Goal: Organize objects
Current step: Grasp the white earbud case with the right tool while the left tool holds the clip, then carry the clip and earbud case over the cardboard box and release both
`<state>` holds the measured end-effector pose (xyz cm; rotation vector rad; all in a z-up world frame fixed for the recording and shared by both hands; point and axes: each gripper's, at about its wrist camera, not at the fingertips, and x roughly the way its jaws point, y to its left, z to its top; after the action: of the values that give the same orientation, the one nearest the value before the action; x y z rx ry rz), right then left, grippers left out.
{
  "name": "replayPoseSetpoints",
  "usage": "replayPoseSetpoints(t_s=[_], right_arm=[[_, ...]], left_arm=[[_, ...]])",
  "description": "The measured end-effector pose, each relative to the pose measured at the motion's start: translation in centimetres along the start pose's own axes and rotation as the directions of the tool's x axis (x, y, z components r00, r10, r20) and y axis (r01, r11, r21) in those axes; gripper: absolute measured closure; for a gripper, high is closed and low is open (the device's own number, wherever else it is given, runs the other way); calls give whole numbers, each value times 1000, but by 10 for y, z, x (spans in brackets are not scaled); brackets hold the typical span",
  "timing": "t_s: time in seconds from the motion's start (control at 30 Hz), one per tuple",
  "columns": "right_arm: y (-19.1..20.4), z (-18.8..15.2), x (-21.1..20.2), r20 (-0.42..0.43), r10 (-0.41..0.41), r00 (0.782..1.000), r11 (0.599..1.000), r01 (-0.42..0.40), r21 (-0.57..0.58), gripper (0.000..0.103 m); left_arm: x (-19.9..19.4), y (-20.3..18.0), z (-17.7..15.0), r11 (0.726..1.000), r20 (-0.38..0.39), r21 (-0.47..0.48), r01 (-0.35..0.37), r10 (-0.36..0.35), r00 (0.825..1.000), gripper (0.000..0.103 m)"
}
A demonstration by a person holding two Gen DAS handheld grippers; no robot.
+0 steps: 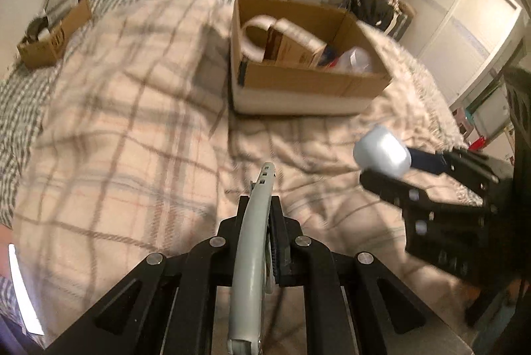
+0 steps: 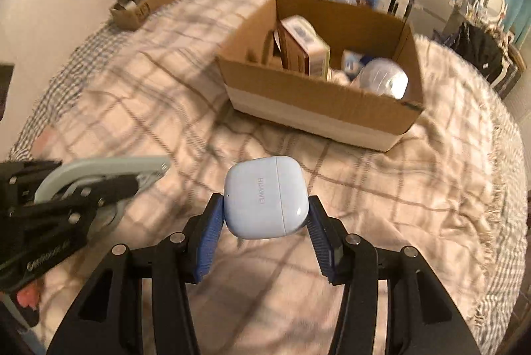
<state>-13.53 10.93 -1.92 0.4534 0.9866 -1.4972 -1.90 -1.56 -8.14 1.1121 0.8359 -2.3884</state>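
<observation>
A bed [image 2: 381,189] covered by a beige plaid blanket [image 1: 132,122] fills most of both views. On it, toward the far side, stands a large open cardboard box [image 2: 318,103] with a pale band along its lower wall; inside it lie a small carton [image 2: 305,46], a clear rounded plastic item [image 2: 385,76] and, at its left end, a pale curved band [image 1: 255,33]. A smaller cardboard box [image 2: 146,6] sits well apart at the far left edge of the bed, with blurred things in it. Above the blanket, in front of the large box, the right gripper [image 2: 265,215] is closed on a pale blue earbud case [image 2: 265,199], its blue pads pressed to the case's two sides; the case is marked HUAWEI. Just to its left, the left gripper [image 1: 262,219] is clamped narrowly on a grey curved headband-like piece [image 1: 252,242], which runs forward between its fingers and juts out beyond them.
</observation>
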Motion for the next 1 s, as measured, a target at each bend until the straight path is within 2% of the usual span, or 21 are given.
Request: replayPoseSetpoints(t_s=[0.3, 0.5, 0.7, 1.0], right_arm=[[7, 1, -65, 109, -18, 994, 999, 22, -32, 54], [-20, 24, -88, 169, -33, 985, 999, 34, -6, 54], [-61, 72, -81, 200, -62, 978, 998, 57, 29, 54], [-106, 144, -23, 174, -88, 981, 995, 78, 60, 54]], left_arm=[[-42, -30, 19, 999, 117, 37, 2, -6, 993, 93], [-46, -44, 53, 998, 165, 67, -9, -3, 986, 93], [-25, -52, 101, 995, 179, 90, -31, 14, 984, 93], [39, -57, 182, 995, 183, 92, -43, 25, 983, 93]])
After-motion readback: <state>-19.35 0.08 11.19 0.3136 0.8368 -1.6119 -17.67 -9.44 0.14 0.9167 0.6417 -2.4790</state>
